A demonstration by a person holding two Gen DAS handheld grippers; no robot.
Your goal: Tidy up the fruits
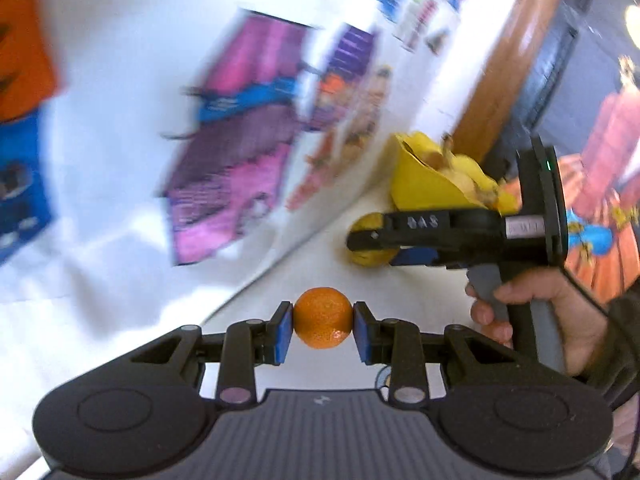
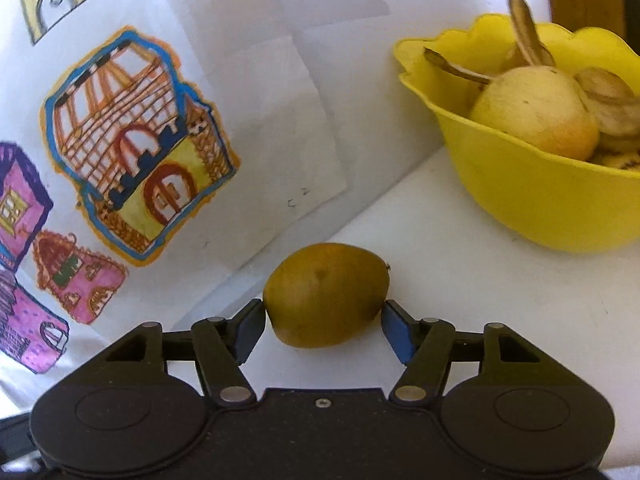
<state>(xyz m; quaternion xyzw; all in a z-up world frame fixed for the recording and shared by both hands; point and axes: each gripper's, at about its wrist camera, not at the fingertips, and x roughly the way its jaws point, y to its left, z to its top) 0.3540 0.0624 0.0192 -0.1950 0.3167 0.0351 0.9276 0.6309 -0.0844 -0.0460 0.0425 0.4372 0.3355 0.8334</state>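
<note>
The job looks partly done: the yellow bowl (image 2: pixel 532 192) on the white counter (image 2: pixel 460 280) already holds a pale pear (image 2: pixel 536 112) and banana pieces (image 2: pixel 612 108), while two fruits are still outside it. The left gripper (image 1: pixel 323 330) pinches a mandarin (image 1: pixel 323 323) between its blue pads, lifted clear of the counter. The right gripper (image 2: pixel 323 320) straddles a brownish-green pear (image 2: pixel 326 294) lying on the counter near the wall of drawings; the left pad touches it, but a firm grip is uncertain. That pear's long axis runs across the jaws, stem end toward the right.
</note>
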